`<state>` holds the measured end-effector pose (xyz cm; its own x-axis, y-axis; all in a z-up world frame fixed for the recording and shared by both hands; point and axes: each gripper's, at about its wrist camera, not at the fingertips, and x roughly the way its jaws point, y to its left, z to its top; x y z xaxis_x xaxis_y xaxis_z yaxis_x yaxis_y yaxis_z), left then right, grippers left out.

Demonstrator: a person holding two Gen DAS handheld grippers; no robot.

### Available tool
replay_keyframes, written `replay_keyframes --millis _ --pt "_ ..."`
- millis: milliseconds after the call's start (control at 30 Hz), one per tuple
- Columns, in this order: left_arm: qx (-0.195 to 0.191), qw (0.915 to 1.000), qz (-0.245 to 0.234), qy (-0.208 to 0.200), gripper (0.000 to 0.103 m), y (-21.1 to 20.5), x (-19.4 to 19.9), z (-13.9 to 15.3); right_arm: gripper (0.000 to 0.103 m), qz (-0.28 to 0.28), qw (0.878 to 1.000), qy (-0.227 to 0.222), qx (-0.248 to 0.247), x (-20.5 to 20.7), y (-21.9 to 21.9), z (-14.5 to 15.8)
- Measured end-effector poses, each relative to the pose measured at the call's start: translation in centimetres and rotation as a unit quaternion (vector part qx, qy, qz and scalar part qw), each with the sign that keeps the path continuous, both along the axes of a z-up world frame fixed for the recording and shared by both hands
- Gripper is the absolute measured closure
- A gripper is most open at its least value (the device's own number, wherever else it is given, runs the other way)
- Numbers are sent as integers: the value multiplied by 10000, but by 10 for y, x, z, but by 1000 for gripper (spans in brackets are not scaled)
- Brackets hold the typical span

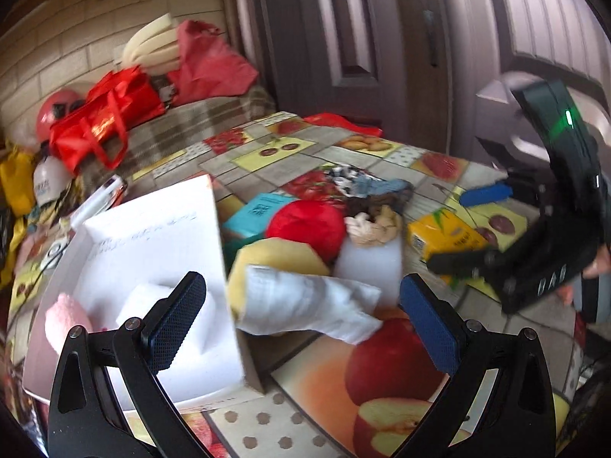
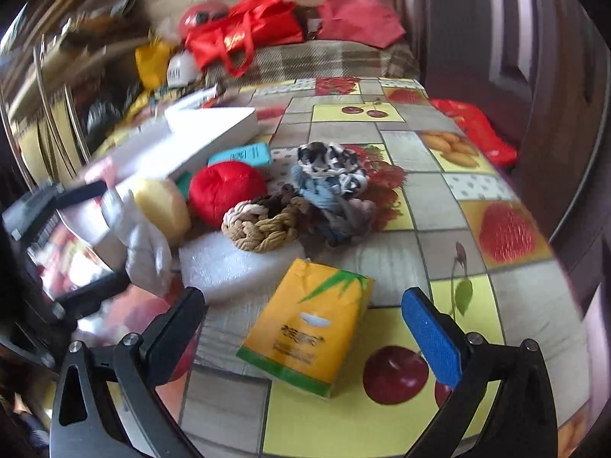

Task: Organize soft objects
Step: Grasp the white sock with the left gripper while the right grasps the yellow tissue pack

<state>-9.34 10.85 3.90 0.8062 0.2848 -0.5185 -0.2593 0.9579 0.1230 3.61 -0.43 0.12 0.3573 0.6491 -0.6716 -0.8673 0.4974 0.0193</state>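
The left gripper (image 1: pixel 301 320) is held with its fingers spread wide, nothing pinched between them, over the near edge of the table (image 1: pixel 427 160), which is covered by a fruit-printed cloth. Between and just beyond its fingertips a crumpled white cloth (image 1: pixel 305 301) is seen lying against a yellow sponge (image 1: pixel 275 259) and the wall of an open white box (image 1: pixel 183 252). Inside the box a white foam block (image 1: pixel 152 301) and a pink soft item (image 1: pixel 67 320) are seen. Behind the sponge a red plush ball (image 1: pixel 305 225), a white foam slab (image 1: pixel 370 263) and a braided rope ring (image 2: pixel 259 225) are gathered near the middle of the table, with a bundle of patterned cloth (image 2: pixel 332 175) just behind the ring. The right gripper (image 2: pixel 305 316) is likewise held spread and empty, above a yellow tissue pack (image 2: pixel 309 336) lying toward the near edge. A teal packet (image 2: pixel 244 154) is seen beside the box.
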Motion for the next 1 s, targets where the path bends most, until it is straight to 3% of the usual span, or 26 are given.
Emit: replay_keyframes --millis 133,200,267,333,367,500,600,800,1000 --pt "-54 9999 16 98 1 5 4 -1 1 -33 9995 53 -307 7 9 -11" --pt "-69 9997 -42 242 1 4 12 -4 24 -80 9993 247 -262 14 5 -13" --pt "-37 9991 -19 422 1 2 20 -10 38 -151 9986 477 -161 25 -2 -14" --pt "-111 9979 -40 629 16 2 27 -16 39 -264 9978 605 -98 33 -8 -15" --pt "-117 9981 -41 612 18 2 27 -16 40 -334 9971 679 -48 38 -13 -16" --pt "-228 9987 -63 453 40 4 21 -12 45 -463 9942 950 172 48 -28 -18" --pt "-339 9990 -62 296 44 5 16 -9 50 -500 9938 964 250 47 -31 -16" --pt "-521 9982 -303 -68 46 1 8 -1 52 -628 9918 911 647 48 -41 -6" --pt "-660 9962 -520 -232 46 -5 5 5 51 -713 9901 959 741 51 -44 -5"
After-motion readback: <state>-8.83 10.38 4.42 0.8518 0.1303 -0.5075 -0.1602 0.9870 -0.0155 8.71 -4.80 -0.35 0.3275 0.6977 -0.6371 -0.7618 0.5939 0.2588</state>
